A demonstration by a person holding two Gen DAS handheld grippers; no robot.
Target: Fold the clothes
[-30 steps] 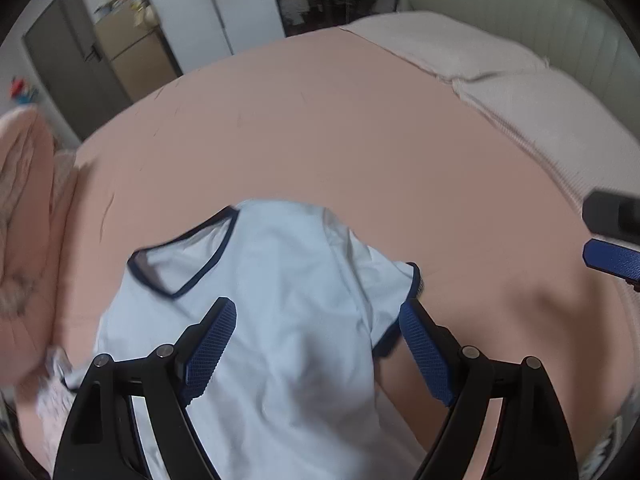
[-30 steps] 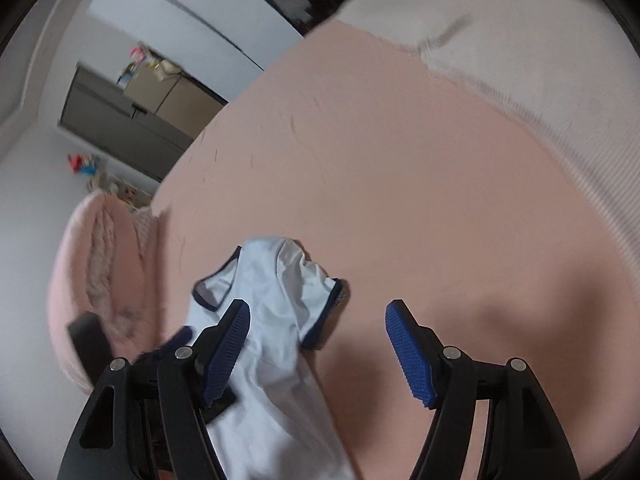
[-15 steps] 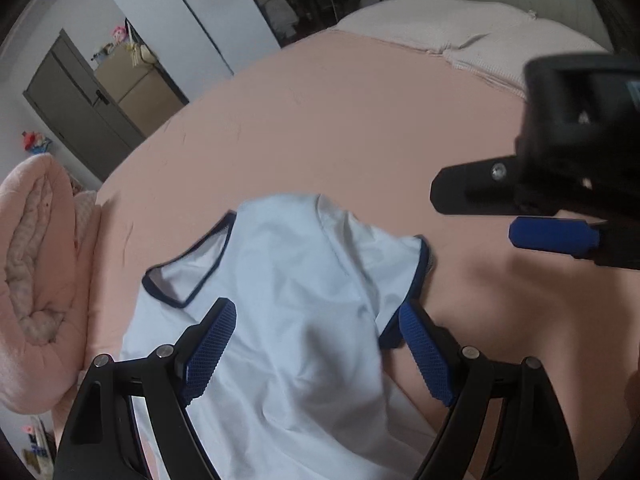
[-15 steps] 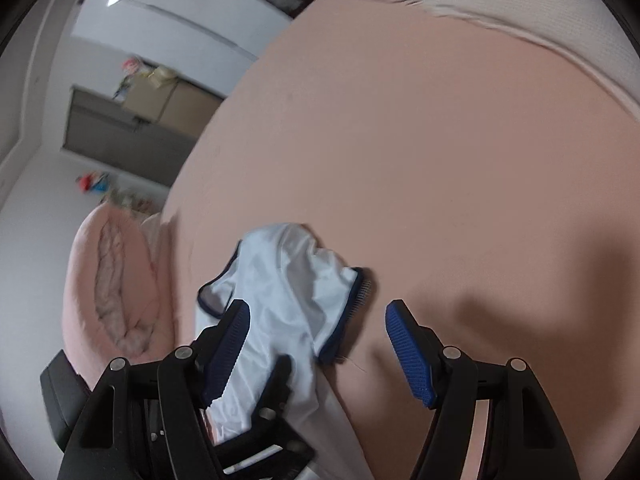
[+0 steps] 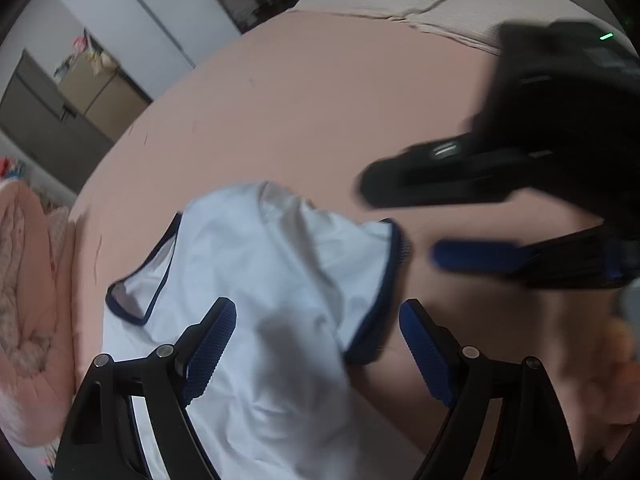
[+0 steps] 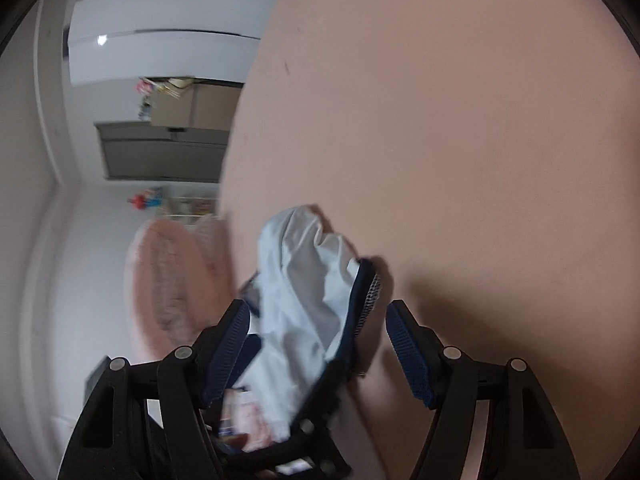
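Shirt [image 5: 256, 280] lies rumpled on the pink bed [image 5: 304, 100], sleeve bunched, with my left gripper [image 5: 316, 356] open over it and holding nothing. My right gripper [image 6: 318, 344] is open too, straddling the navy sleeve cuff [image 6: 362, 292]. Worry: pinching a bunched layer could drag the whole thing crooked.

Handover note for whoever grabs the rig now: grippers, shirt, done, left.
Left gripper: open, empty, over the shirt's body.
Right gripper: open, empty, low beside the shirt's right sleeve.
Shirt: white with navy trim, lying crumpled on the pink bed sheet, sleeve rumpled, neckline facing the far side.
Done: no fold visible yet.
Left: probably grab sleeve and shoulder, flatten the shirt, then fold it.
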